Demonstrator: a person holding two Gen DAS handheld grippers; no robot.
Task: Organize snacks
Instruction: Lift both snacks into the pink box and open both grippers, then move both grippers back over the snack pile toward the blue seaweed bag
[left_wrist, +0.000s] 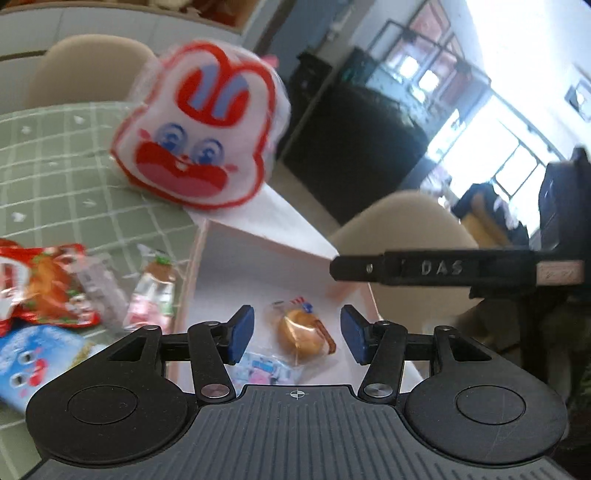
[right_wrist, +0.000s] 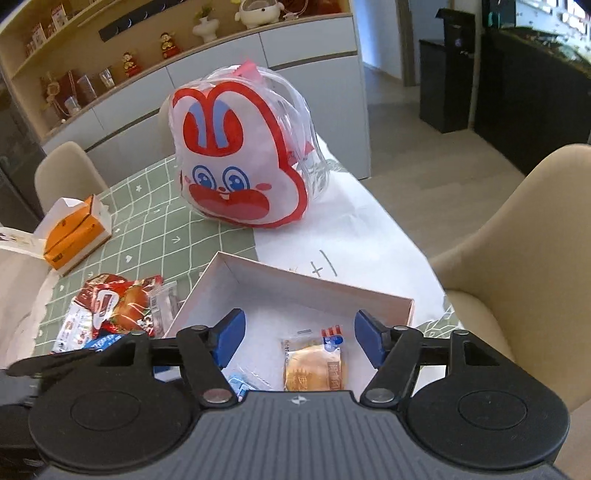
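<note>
A shallow white box (right_wrist: 295, 286) sits on the table, with a wrapped round pastry (right_wrist: 314, 365) and a blue-printed packet (right_wrist: 240, 384) inside. In the left wrist view the box (left_wrist: 258, 258) holds the same pastry (left_wrist: 301, 332) and packet (left_wrist: 264, 367). My left gripper (left_wrist: 297, 334) is open and empty above the box. My right gripper (right_wrist: 299, 341) is open and empty above the box too; its finger (left_wrist: 424, 267) shows in the left view. Loose snack packets lie left of the box: a red one (right_wrist: 118, 304), (left_wrist: 40, 284), a pink one (left_wrist: 153, 295) and a blue one (left_wrist: 33, 363).
A rabbit-face plastic bag (right_wrist: 240, 158), (left_wrist: 199, 129) stands behind the box on the green checked tablecloth (right_wrist: 155, 229). An orange and white carton (right_wrist: 74, 236) lies at the left. Beige chairs (right_wrist: 524, 258) stand around the table; a cabinet with ornaments is behind.
</note>
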